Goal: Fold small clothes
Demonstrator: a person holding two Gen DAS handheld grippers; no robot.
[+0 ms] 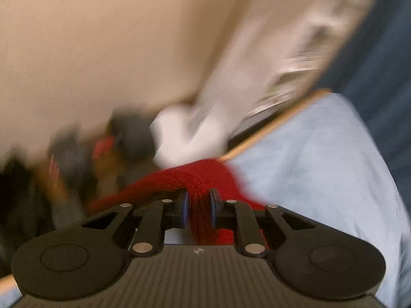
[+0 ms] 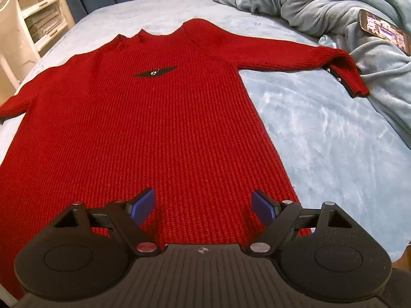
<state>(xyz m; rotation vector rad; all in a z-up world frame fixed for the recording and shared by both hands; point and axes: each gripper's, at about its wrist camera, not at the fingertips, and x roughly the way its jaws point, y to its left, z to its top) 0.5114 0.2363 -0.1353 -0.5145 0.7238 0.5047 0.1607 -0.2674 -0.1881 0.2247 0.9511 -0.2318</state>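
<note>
Right now my left tongs [image 1: 199, 206] are squeezed tight on a fold of the red sweater [image 1: 195, 177], and the knit bunches up between the two blue pads [image 1: 184, 209]. That picture is very blurry, so I can only make out the light blue bed cover [image 1: 321, 169] on the right side, a thin wooden edge [image 1: 272, 125] beside it, and some dark and white shapes behind that I cannot name. My right tongs [image 2: 205, 205] are wide apart and hold nothing. They hang just over the bottom hem of the red sweater [image 2: 154, 118], with one blue pad [image 2: 142, 205] on each side above the knit. I cannot tell if the pads touch the wool. From this side I see the sweater lies flat on the bed [image 2: 321, 133], with its neck far from me and its hem close to me. One sleeve [image 2: 295, 51] stretches out to the right, and its cuff rests against a rumpled grey-blue blanket [image 2: 321, 5]. A phone [image 2: 384, 29] with a lit screen lies on that blanket. A small black patch [image 2: 154, 73] sits on the chest of the sweater. White shelves [image 2: 38, 12] stand in the far left corner past the bed.
</note>
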